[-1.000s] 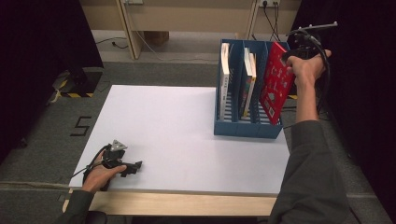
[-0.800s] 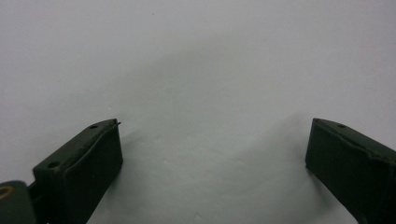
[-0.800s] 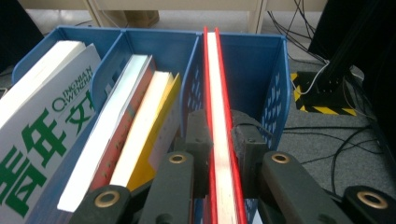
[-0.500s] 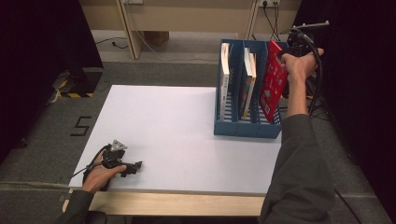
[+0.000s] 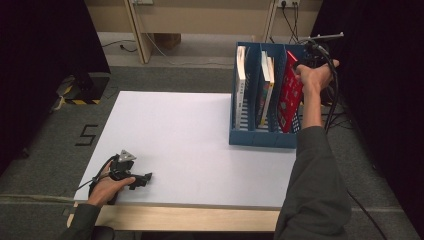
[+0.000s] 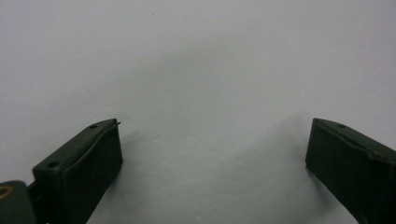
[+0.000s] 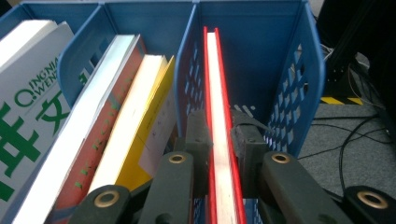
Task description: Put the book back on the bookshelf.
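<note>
A red book (image 5: 289,97) (image 7: 219,116) stands tilted in the rightmost compartment of the blue file rack (image 5: 260,136) (image 7: 303,70). My right gripper (image 5: 300,66) (image 7: 220,140) is shut on its top edge, one black jaw pressed on each cover. The middle compartment holds two books (image 5: 265,87) (image 7: 126,116); the left one holds a white book with green lettering (image 5: 241,85) (image 7: 28,93). My left gripper (image 5: 145,178) (image 6: 212,154) rests on the white table (image 5: 170,135) near its front left corner, open, with nothing between the jaws.
The rack stands at the table's right side near the far edge. Black curtains flank both sides. Cables (image 5: 335,115) trail on the grey floor right of the rack. A wooden strip (image 5: 190,217) runs along the table's front edge.
My right gripper has sunk with the red book, which now sits deeper in the rightmost compartment. The left gripper has stayed where it was.
</note>
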A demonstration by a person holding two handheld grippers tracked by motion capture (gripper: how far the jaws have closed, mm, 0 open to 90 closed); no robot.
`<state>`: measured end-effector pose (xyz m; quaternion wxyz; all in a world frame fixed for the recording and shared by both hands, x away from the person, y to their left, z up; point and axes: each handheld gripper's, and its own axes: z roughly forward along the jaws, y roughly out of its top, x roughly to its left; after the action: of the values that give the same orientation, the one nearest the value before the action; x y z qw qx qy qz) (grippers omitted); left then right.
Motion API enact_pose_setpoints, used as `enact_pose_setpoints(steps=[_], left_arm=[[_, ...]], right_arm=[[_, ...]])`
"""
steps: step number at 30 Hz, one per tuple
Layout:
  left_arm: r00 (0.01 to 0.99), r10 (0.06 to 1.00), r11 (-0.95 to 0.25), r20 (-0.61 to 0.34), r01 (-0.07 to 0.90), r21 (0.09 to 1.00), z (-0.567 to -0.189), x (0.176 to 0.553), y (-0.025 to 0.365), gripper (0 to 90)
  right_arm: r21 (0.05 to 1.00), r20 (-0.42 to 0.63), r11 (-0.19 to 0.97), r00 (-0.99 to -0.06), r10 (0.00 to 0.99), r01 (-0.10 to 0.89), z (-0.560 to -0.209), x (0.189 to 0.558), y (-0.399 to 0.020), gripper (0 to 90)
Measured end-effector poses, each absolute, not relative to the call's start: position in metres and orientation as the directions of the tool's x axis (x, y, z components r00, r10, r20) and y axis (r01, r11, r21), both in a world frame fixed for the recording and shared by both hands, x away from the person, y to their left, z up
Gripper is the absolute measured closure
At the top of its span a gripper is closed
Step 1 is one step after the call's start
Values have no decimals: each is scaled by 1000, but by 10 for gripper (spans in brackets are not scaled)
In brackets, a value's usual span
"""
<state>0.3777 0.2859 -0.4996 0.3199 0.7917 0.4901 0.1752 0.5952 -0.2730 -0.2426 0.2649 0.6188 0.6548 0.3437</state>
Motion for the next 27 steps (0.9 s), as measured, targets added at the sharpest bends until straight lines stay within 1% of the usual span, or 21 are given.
enact_pose_setpoints(steps=[7, 11, 19, 22, 24, 25, 26, 27], left_arm=[[458, 888, -315, -36, 664, 678, -500, 378, 286, 29], [458, 888, -315, -35, 663, 679, -500, 378, 286, 29], [458, 888, -315, -34, 663, 679, -500, 378, 286, 28], [457, 889, -315, -34, 663, 679, -500, 378, 286, 28], [457, 889, -315, -34, 664, 678, -500, 378, 285, 28], [457, 889, -316, -33, 663, 678, -500, 378, 285, 27], [455, 890, -313, -34, 664, 679, -500, 378, 285, 27], [455, 890, -313, -35, 664, 679, -500, 378, 285, 27]], right_arm=[[771, 74, 4, -96, 993, 637, -254, 597, -270, 795], [769, 74, 8, -102, 992, 639, -255, 594, -269, 790], [763, 80, 33, -144, 986, 646, -260, 582, -273, 771], [763, 117, 16, -162, 980, 646, -261, 576, -276, 749], [766, 103, 36, -178, 979, 642, -262, 572, -278, 743], [767, 105, 37, -182, 978, 640, -261, 570, -279, 728], [770, 115, 34, -191, 975, 637, -261, 567, -280, 684], [772, 125, 27, -194, 973, 635, -261, 565, -281, 671]])
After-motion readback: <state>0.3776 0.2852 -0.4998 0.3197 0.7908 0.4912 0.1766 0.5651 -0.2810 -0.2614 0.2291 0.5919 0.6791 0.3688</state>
